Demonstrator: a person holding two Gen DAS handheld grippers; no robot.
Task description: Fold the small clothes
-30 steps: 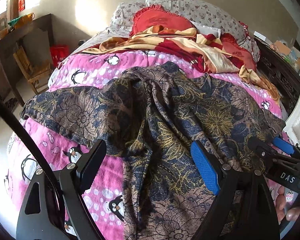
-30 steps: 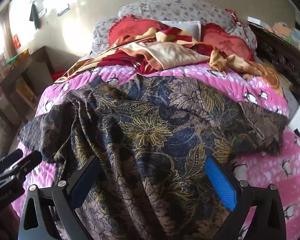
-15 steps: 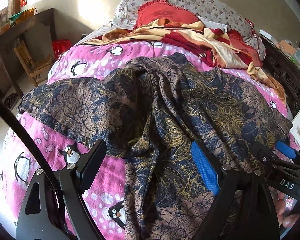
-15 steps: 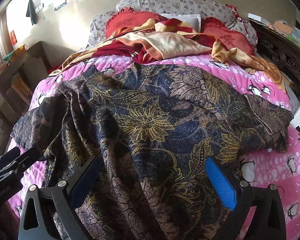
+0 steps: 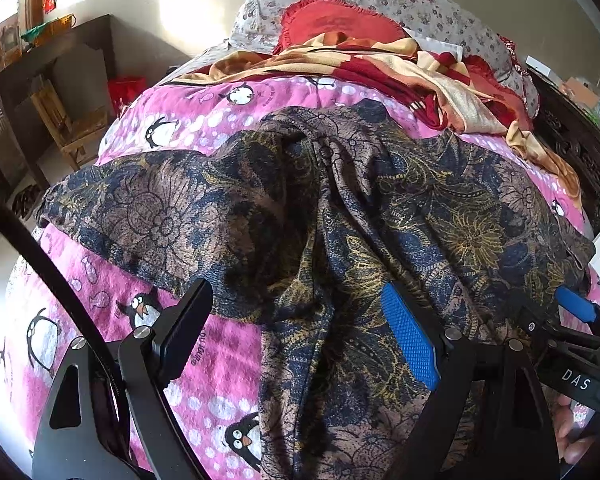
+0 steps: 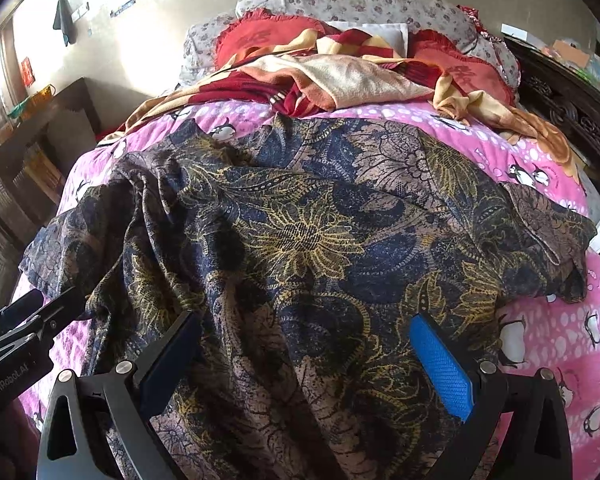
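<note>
A dark blue and brown floral garment [image 5: 340,216] [image 6: 308,240] lies spread and wrinkled across a pink penguin-print bedspread [image 5: 100,320] [image 6: 556,328], one sleeve reaching left and one right. My left gripper [image 5: 296,328] hovers open over the garment's lower left part, nothing between its fingers. My right gripper [image 6: 308,356] is open above the garment's lower middle, with nothing held. The right gripper shows at the far right of the left wrist view [image 5: 572,320], and the left gripper at the far left of the right wrist view [image 6: 32,320].
A red and cream blanket [image 6: 340,76] and red cushions [image 5: 332,24] with floral pillows [image 6: 360,0] lie at the head of the bed. A dark carved bed frame [image 6: 572,112] runs along the right. A wooden chair [image 5: 68,124] and dark furniture [image 5: 24,92] stand left of the bed.
Both grippers have moved forward and a little lower over the garment, which now fills more of each view. The garment itself has not moved.
</note>
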